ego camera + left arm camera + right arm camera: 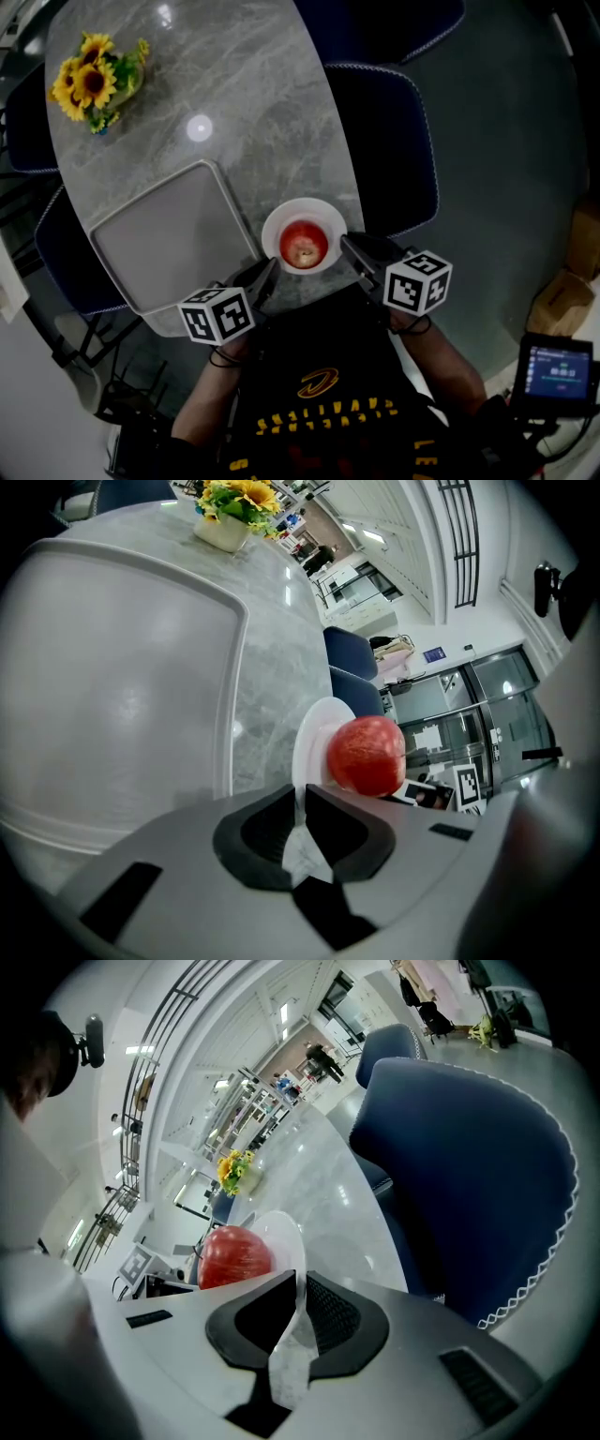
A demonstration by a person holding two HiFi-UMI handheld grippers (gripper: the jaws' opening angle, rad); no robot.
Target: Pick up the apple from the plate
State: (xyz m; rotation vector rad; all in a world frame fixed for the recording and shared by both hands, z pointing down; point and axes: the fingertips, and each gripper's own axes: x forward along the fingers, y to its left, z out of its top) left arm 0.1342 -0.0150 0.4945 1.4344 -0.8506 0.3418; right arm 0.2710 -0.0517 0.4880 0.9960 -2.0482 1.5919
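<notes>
A red apple [304, 244] lies in a small white plate [281, 212] near the front edge of the grey marble table [234, 103]. My left gripper [269, 268] sits just off the plate's near-left rim, jaws shut with nothing between them. My right gripper [347, 243] is at the plate's right rim, also shut and empty. In the left gripper view the apple [367, 755] and plate [314, 731] show just past the closed gripper [302, 795]. In the right gripper view the apple [234, 1255] and plate [283, 1230] lie just left of the closed gripper [300, 1279].
A large grey tray [169, 234] lies left of the plate. A pot of sunflowers [94, 80] stands at the table's far left. Dark blue chairs [384, 141] stand along the table's right side. A device with a lit screen [560, 367] is at the lower right.
</notes>
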